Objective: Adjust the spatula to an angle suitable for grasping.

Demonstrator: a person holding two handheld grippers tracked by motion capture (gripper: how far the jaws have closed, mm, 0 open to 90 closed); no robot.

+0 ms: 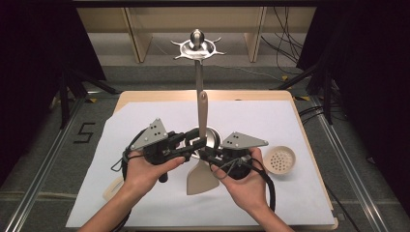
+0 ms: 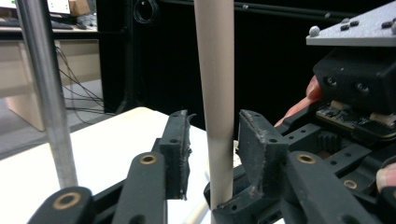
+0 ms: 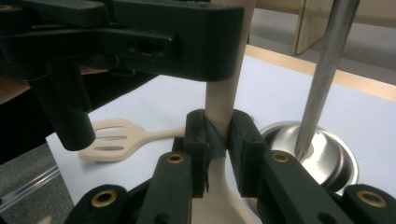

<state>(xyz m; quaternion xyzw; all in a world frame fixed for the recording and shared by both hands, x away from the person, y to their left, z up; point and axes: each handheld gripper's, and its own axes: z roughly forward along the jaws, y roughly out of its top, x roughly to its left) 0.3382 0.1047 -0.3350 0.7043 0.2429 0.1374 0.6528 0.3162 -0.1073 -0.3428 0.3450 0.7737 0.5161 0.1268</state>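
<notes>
A beige spatula (image 1: 202, 112) stands upright in front of the metal utensil stand (image 1: 197, 72), its blade (image 1: 199, 180) hanging low toward the white sheet. My right gripper (image 3: 218, 135) is shut on the lower handle (image 3: 224, 95), just above the blade. Higher on the handle (image 2: 217, 93), my left gripper (image 2: 215, 140) is open, with a gap between each pad and the handle. From above, the left gripper (image 1: 195, 143) and the right gripper (image 1: 206, 153) meet at the spatula from either side, close by the stand's round base (image 1: 215, 137).
The stand's pole (image 2: 44, 93) rises to a hooked disc (image 1: 196, 47) at the top. A slotted beige turner (image 3: 116, 140) lies on the sheet near my left forearm. A round perforated skimmer (image 1: 281, 159) lies at the right. The white sheet (image 1: 270, 116) covers the table.
</notes>
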